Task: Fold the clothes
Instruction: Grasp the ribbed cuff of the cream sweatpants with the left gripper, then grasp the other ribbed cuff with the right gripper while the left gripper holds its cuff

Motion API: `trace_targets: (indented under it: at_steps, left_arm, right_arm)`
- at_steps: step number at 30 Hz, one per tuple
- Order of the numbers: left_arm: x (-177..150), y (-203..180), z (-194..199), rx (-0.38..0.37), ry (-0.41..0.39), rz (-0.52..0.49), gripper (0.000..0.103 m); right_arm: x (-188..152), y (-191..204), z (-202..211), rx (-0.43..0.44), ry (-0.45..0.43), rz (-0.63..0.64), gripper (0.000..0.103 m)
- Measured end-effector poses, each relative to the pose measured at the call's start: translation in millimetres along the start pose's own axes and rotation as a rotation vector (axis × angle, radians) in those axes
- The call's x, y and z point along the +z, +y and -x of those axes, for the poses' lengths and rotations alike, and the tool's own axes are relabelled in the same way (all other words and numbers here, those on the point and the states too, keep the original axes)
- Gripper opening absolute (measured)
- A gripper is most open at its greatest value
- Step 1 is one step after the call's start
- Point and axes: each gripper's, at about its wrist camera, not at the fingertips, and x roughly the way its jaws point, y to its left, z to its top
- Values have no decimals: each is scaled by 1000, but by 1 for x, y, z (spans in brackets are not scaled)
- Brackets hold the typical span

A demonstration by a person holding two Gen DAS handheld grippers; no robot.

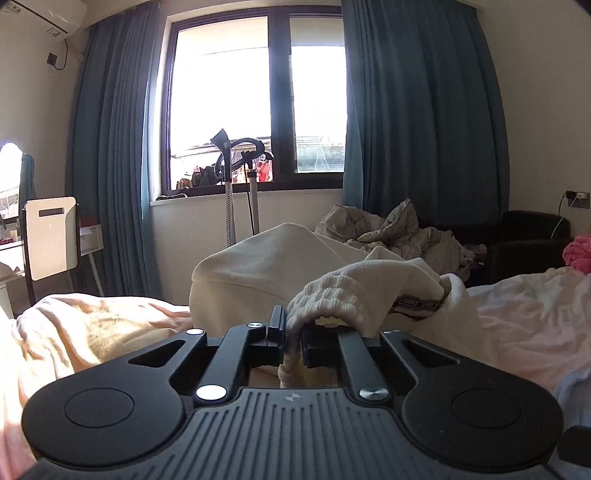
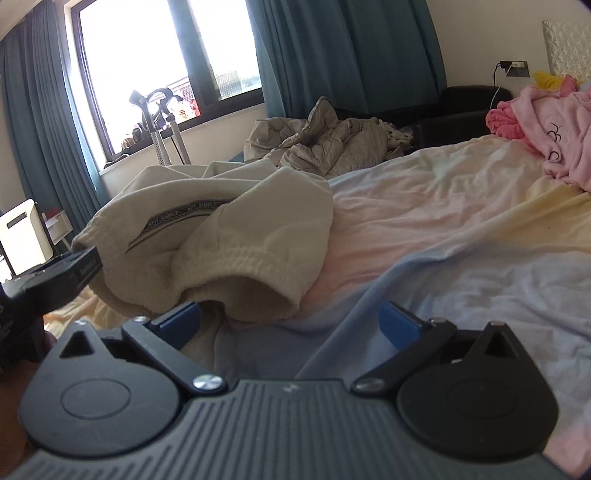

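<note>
One cream sweatshirt (image 1: 280,258) lies bunched on the bed (image 1: 92,325), and my left tongs (image 1: 293,343) are clamped on its ribbed cuff (image 1: 332,295), the fabric pinched between the two black pads and hanging down behind them. My right tongs (image 2: 290,321) stand wide apart, blue pads (image 2: 397,319) spread, low over the pale bedsheet (image 2: 461,229) and just beside the garment's open ribbed hem (image 2: 236,266), holding nothing.

One woven neck tape shows in both views; the right wrist view reads it as "NOT SIMPLE" (image 2: 184,214). That view also catches my left tongs from the side (image 2: 62,275), at the sweatshirt's left edge.

Two blue curtains (image 1: 417,110) frame one window (image 1: 258,103), with one garment steamer stand (image 1: 240,177) before it. One grey quilt (image 2: 325,144) is heaped past the bed's far edge.

Open sheet stretches to the right of the sweatshirt. Only the right wrist view shows the pink robe (image 2: 546,122) clearly, at the far right of the bed; only the left wrist view shows the white chair back (image 1: 51,236) and the air conditioner (image 1: 40,14).
</note>
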Motion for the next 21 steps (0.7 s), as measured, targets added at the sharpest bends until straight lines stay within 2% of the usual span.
trace_targets:
  at_steps: [5,9,11,12,13,17,21]
  left_arm:
    - [53,30,58,-80,-28,105,9]
    - [83,66,111,-73,-63,189,9]
    - [89,90,130,-54,-42,243,9]
    - [92,102,140,-44,-30,271,9]
    - [91,112,146,-33,-19,289,9]
    - [69,151,161,25,30,308,9]
    - [34,183,162,69,65,375,9]
  right_arm:
    - [-5,14,8,41,-28,58,103]
    - [-16,25,9,70,16,70,102]
    - [-22,31,9,91,39,78,96]
    - [-25,35,10,102,50,83,90]
    - [-29,39,11,112,60,88,84]
    - [-49,59,19,196,137,68,75]
    - [-68,87,43,220,156,162,68]
